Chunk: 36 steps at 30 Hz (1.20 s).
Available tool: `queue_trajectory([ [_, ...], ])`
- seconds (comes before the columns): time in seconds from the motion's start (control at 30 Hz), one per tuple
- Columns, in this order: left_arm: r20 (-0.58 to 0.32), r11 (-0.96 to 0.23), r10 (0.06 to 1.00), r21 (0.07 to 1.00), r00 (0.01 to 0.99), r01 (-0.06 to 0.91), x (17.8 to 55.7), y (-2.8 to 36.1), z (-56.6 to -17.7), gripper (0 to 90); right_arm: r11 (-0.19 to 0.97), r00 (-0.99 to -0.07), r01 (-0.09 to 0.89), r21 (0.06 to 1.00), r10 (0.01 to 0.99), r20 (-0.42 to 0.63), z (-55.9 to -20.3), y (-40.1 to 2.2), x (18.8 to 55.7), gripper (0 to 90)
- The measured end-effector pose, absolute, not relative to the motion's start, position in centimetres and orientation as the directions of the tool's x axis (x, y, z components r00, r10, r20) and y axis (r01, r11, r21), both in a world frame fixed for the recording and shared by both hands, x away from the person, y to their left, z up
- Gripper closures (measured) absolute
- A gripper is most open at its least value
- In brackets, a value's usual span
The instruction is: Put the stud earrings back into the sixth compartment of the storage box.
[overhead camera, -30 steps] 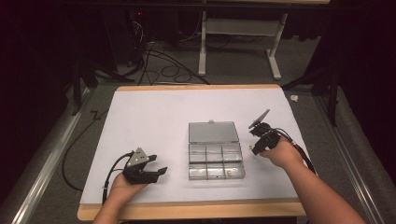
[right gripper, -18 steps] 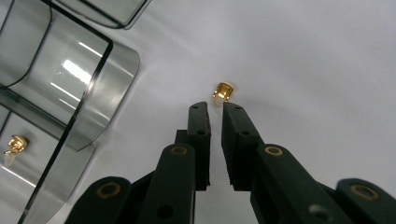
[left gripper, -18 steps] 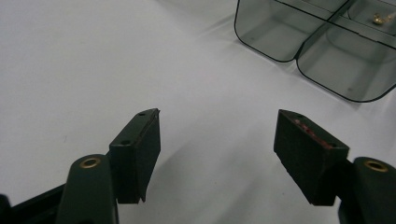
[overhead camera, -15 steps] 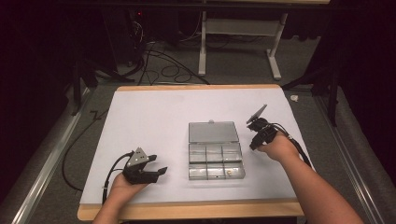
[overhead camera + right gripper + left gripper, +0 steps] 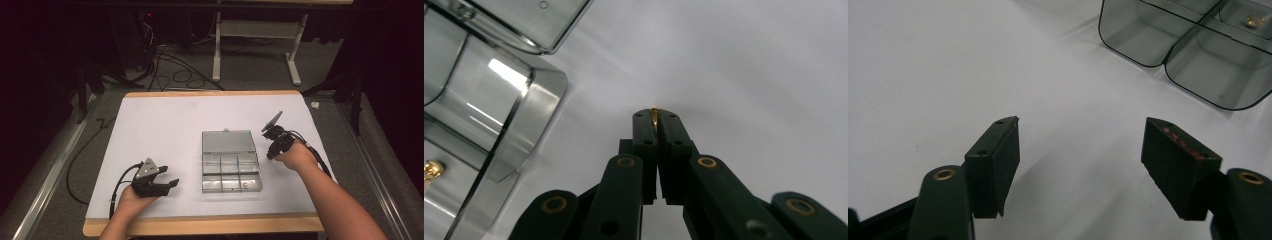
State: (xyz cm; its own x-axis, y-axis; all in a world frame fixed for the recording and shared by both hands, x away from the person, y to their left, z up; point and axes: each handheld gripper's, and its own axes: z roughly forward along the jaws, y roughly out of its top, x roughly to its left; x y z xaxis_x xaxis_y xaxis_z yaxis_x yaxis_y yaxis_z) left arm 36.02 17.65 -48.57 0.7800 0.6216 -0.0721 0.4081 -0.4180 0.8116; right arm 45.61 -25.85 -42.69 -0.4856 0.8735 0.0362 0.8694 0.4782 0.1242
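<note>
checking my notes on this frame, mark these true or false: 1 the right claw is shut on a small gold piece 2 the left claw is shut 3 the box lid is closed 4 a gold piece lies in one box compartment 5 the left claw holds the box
1. The right claw is shut on a small gold piece: true.
2. The left claw is shut: false, its jaws stand wide apart with nothing between them.
3. The box lid is closed: false, it lies open.
4. A gold piece lies in one box compartment: true, one shows in the left gripper view.
5. The left claw holds the box: false, it sits apart from the box on the white table.
</note>
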Motion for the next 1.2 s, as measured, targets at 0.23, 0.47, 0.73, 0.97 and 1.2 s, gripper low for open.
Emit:
queue_trajectory([
  [0.23,-0.069,-0.422,0.622,0.809,0.78,0.409,36.0,17.6,-48.6,32.3,0.489,-0.497,0.862,0.134,0.867,0.036,-41.9,-26.2,44.9,88.8],
  [0.47,-0.072,-0.418,0.623,0.811,0.779,0.409,36.0,17.7,-48.6,32.2,0.497,-0.507,0.856,0.139,0.861,0.041,-41.5,-26.2,44.0,88.8],
  [0.73,-0.072,-0.416,0.624,0.812,0.779,0.408,36.0,17.7,-48.6,32.2,0.512,-0.522,0.847,0.144,0.852,0.046,-41.2,-26.1,42.8,88.7],
  [0.97,-0.071,-0.417,0.624,0.812,0.778,0.408,36.0,17.7,-48.6,32.2,0.508,-0.519,0.849,0.141,0.853,0.049,-41.1,-26.3,41.8,88.7],
  [1.2,-0.072,-0.416,0.624,0.812,0.778,0.409,36.0,17.7,-48.6,32.3,0.514,-0.524,0.847,0.133,0.85,0.056,-41.3,-26.5,40.7,88.6],
])
